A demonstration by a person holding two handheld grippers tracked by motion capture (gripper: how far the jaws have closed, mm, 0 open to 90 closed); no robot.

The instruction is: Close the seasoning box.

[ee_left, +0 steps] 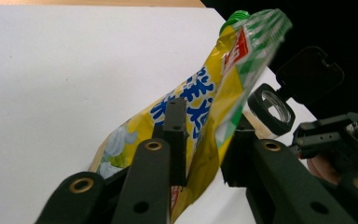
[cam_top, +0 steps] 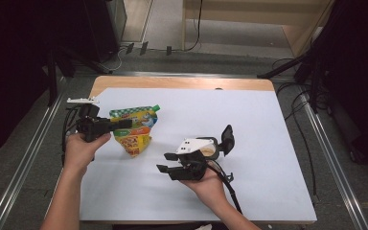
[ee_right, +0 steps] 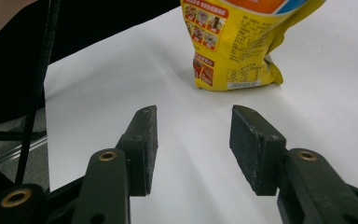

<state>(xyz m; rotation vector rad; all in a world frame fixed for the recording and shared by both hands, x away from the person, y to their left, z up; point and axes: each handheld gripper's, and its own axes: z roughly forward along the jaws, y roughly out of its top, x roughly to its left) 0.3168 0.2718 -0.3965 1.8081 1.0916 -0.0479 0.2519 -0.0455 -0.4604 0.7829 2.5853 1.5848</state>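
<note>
1. The left gripper (cam_top: 106, 126) has its jaws clamped on the yellow, green-capped soft pouch (cam_top: 133, 130), which rests on the white table (cam_top: 249, 124) at its left side.
2. The right gripper (ee_right: 193, 147) has its jaws apart and empty.
3. The limp pouch could slip or sag out of that one-sided pinch.

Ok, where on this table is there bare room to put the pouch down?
The white table is bare across its far strip and the whole right side, past the open jar. The near-left corner is free too. It is crowded between the pouch, pinched by the left gripper, and the right gripper.
</note>
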